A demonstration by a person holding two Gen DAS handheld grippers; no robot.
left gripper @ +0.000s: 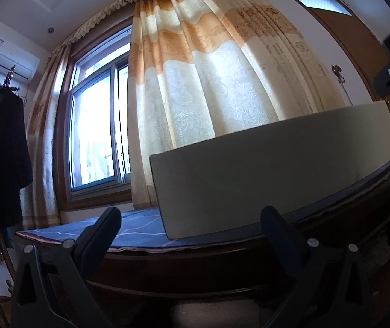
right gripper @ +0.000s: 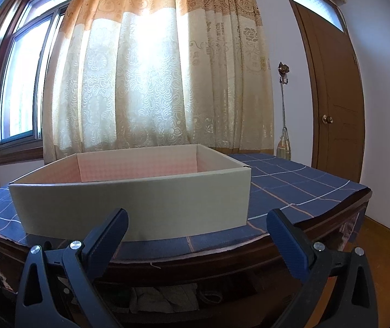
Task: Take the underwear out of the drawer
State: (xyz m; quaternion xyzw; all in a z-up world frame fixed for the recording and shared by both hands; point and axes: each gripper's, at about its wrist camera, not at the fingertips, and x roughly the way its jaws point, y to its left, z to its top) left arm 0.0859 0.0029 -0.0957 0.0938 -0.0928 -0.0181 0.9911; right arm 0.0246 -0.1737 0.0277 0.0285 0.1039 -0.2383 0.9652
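we find both grippers, left gripper [left gripper: 192,227] and right gripper [right gripper: 197,229], spread wide and empty. the drawer [right gripper: 164,298] lies below the table edge [right gripper: 222,257], beneath the right gripper; cloth inside may be underwear, unconfirmed. the cardboard box [right gripper: 129,205] stands above.

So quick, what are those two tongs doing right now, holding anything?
Left tongs: open, holding nothing, pointing at the box on the table.
Right tongs: open, holding nothing, facing the same box.
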